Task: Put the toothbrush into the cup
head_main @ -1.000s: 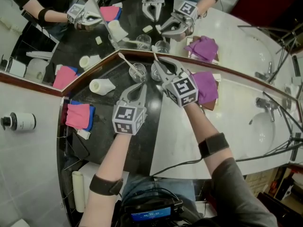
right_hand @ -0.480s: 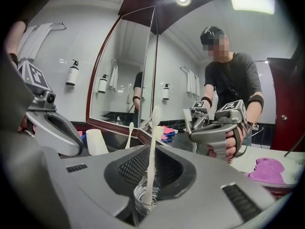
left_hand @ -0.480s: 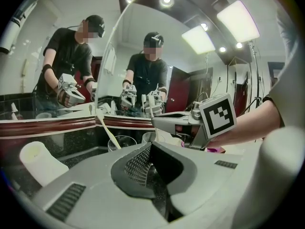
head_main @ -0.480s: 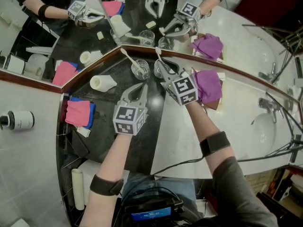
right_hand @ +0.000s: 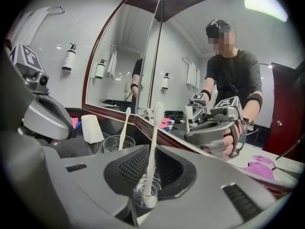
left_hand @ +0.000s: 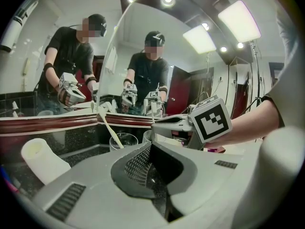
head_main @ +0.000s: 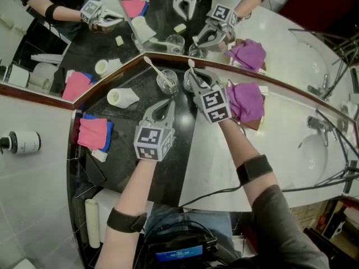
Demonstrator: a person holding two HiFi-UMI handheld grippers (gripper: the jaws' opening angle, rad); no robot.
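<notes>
Two glass cups stand against the mirror on the black counter. The left cup (head_main: 166, 82) holds a white toothbrush (head_main: 150, 65). Above the right cup (head_main: 189, 83) is my right gripper (head_main: 192, 82), with a second white toothbrush (right_hand: 153, 147) upright between its jaws. The lower end of that toothbrush rests inside the right cup (right_hand: 143, 195). The jaws have just been opening a little, and a dark gap shows beside the handle. My left gripper (head_main: 167, 105) hovers a short way in front of the cups, shut and empty (left_hand: 152, 146).
A white paper roll (head_main: 120, 98) lies left of the cups. A pink cloth on a blue one (head_main: 92, 134) sits at the counter's left. A purple cloth (head_main: 247, 101) lies right of my right hand. A basin (head_main: 312, 156) with a tap (head_main: 317, 123) is far right.
My right gripper has sunk towards the right cup, bringing the toothbrush's lower end down into it. The left gripper has stayed where it was.
</notes>
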